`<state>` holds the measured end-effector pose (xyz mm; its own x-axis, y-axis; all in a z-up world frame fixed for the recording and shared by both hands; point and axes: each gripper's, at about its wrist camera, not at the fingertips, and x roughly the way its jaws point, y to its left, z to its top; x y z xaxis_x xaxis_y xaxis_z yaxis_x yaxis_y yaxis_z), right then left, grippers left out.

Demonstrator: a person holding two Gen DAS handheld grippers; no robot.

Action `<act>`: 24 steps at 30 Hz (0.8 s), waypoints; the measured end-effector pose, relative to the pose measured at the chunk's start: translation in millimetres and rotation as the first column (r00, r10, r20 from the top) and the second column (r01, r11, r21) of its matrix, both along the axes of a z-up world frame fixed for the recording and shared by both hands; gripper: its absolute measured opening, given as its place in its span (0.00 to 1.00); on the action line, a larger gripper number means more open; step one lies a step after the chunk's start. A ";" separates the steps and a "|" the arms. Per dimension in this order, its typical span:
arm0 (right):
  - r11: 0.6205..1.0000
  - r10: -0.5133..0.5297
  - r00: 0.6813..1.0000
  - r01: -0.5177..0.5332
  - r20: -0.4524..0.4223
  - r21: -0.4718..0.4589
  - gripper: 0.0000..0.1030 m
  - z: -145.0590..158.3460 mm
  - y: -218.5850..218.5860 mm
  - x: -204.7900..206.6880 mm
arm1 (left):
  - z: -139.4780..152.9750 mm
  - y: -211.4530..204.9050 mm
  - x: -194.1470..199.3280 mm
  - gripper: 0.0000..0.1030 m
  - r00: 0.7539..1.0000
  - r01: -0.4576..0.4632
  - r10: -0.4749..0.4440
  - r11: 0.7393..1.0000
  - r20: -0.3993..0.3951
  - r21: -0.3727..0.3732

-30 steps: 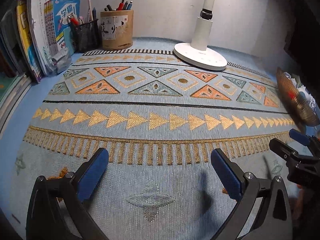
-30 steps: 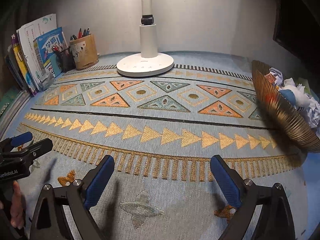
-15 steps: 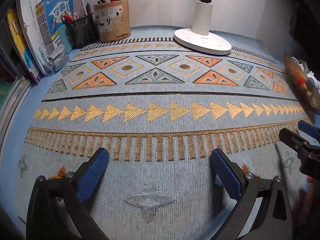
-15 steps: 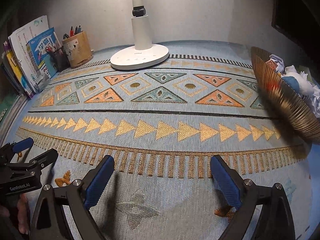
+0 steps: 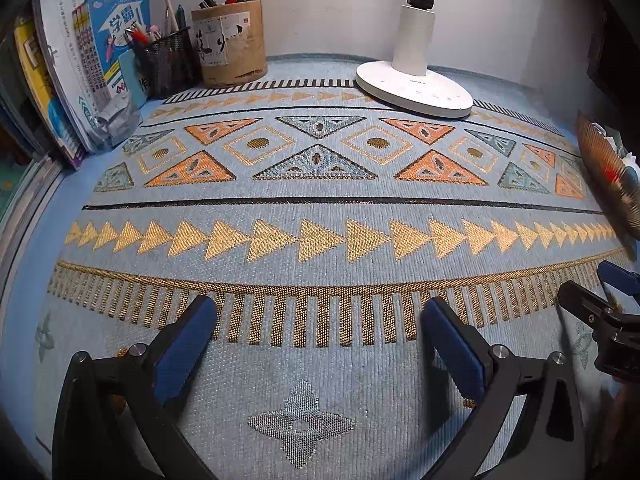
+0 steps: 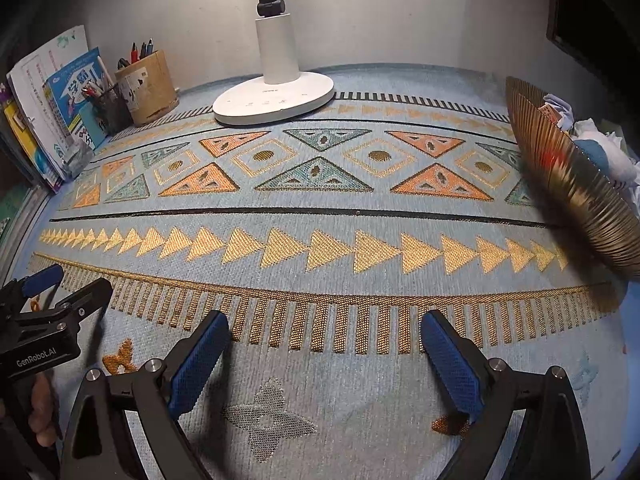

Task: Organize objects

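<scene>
Grippers both spread wide, empty, low over patterned mat (image 5: 320, 208) on counter.
Left gripper (image 5: 316, 336) sits closer to pen cup (image 5: 229, 42) & mesh holder (image 5: 168, 62) than 1 s ago; right gripper (image 6: 324, 344) nearer lamp base (image 6: 274, 98). Ribbed bowl (image 6: 568, 184) w/ crumpled paper, far right of both.

The left gripper (image 5: 318, 322) hung wide open and empty above the patterned mat (image 5: 320, 208). At the mat's far edge stood a white lamp base (image 5: 414, 88); at its far left corner a cardboard pen holder (image 5: 229, 42) touched a black mesh cup (image 5: 168, 62), beside leaning books (image 5: 80, 80). The right gripper (image 5: 600, 292) showed near the right edge
</scene>
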<state>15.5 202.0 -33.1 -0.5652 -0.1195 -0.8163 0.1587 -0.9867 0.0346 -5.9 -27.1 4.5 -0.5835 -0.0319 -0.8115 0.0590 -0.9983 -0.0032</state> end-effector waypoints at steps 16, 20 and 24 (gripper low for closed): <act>0.999 0.016 1.000 -0.017 0.015 0.034 1.00 -1.4 -5.0 -0.8 | -0.9 -0.1 0.2 1.00 1.000 0.001 -0.001 1.000 0.000 -0.001; 0.999 0.017 1.000 -0.018 0.016 0.037 1.00 -1.8 -5.7 -0.8 | -1.3 -0.4 0.2 1.00 1.000 0.002 -0.002 1.000 -0.001 -0.001; 0.999 0.018 1.000 -0.018 0.016 0.038 1.00 -2.1 -5.2 -0.8 | -1.4 -0.1 0.3 1.00 1.000 0.002 -0.002 1.000 -0.001 -0.001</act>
